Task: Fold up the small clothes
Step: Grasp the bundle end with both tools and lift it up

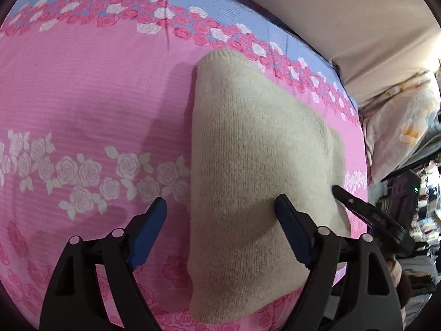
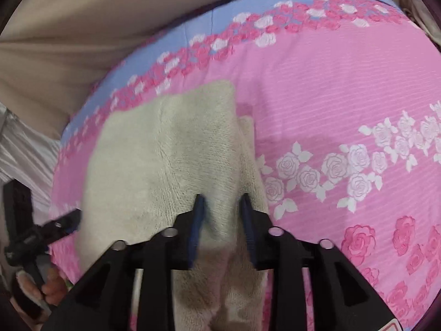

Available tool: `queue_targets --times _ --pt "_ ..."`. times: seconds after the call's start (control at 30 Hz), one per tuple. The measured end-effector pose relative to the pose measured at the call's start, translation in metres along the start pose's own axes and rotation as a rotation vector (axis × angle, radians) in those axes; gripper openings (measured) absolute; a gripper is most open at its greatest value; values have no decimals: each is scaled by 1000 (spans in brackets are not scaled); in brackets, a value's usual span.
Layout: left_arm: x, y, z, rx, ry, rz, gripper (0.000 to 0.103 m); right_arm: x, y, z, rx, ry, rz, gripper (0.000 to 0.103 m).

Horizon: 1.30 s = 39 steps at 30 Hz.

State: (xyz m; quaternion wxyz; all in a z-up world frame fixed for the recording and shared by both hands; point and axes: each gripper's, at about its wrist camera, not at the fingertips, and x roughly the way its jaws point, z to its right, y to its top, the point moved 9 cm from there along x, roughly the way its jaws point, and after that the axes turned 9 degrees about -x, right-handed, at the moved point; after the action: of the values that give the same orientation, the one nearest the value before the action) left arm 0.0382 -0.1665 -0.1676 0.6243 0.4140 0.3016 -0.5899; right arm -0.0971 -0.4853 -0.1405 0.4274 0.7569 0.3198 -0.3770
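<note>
A cream knit garment (image 1: 248, 143) lies folded into a long strip on the pink rose-print bedsheet (image 1: 96, 96). My left gripper (image 1: 220, 201) stands open over the strip's left edge, one blue pad above the sheet, the other above the knit. The right gripper's black tip (image 1: 341, 193) shows at the strip's right side. In the right wrist view the garment (image 2: 165, 143) fills the middle, a raised fold running toward me. My right gripper (image 2: 222, 200) is open, its pads on either side of that fold without pinching it. The left gripper (image 2: 69, 220) pokes in from the left, held by a hand (image 2: 52, 284).
The sheet's blue band with roses (image 1: 220, 27) runs along the far edge. Beyond it rises a beige padded surface (image 1: 344, 13). A floral quilt (image 1: 399, 115) and dark clutter (image 1: 408, 198) lie off the bed's right side. Pale striped fabric (image 2: 22, 143) hangs left.
</note>
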Motion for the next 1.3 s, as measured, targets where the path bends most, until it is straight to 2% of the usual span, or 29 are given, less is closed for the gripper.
queue_targets --times 0.03,0.07,0.1,0.13,0.17,0.2,0.3,0.37,0.4,0.43,0.47,0.5,0.53,0.57,0.6,0.67,0.7,0.8,1.07,1.23,1.3 --pt "0 1 -3 -21 -6 7 81 -5 1 6 12 -33 31 84" --pt "1 2 -7 -48 -11 11 84 -6 0 11 16 -44 44 85" --pt "3 1 -10 -69 -24 9 85 1 -7 14 20 -16 12 85" --pt "6 0 -13 -93 -38 0 86 14 -16 17 33 19 -47 85" --pt "10 -1 -16 -115 -47 -12 88 25 -20 17 50 47 -80 85" --pt "14 -1 -18 -140 -61 -23 89 35 -23 15 84 113 -92 85" --pt "23 -2 -20 -195 -117 -45 91 43 -24 5 163 274 -78 87" --pt "30 -4 -19 -233 -164 -69 93 48 -20 0 170 300 -53 89" --pt "30 -3 -18 -239 -175 -63 98 49 -18 -2 170 305 -42 89" --pt "31 -2 -16 -232 -181 -60 98 51 -16 -3 175 310 -36 89" --pt "33 -1 -12 -216 -180 -63 98 51 -15 -5 175 307 -33 86" --pt "36 -1 -3 -196 -200 -87 90 53 -14 -12 171 345 -41 51" --pt "37 -2 5 -192 -227 -107 83 54 -13 -15 188 369 -50 44" --pt "37 -2 11 -184 -225 -110 83 51 -12 -16 189 357 -39 41" --pt "37 -3 18 -148 -210 -104 78 48 -9 -17 179 344 -32 37" --pt "36 -4 26 -110 -186 -111 66 36 -7 -19 183 335 -11 34" --pt "32 -5 31 -110 -197 -112 57 27 -4 -21 176 331 5 33" --pt "12 -6 55 -85 -271 -119 50 -9 4 -26 151 322 62 33" --pt "-59 -12 161 83 -465 -79 50 -138 40 -18 114 265 280 33" --pt "-129 7 221 191 -591 4 50 -216 77 -43 27 252 447 33" --pt "-157 14 234 228 -621 48 51 -241 93 -62 -18 265 505 33"
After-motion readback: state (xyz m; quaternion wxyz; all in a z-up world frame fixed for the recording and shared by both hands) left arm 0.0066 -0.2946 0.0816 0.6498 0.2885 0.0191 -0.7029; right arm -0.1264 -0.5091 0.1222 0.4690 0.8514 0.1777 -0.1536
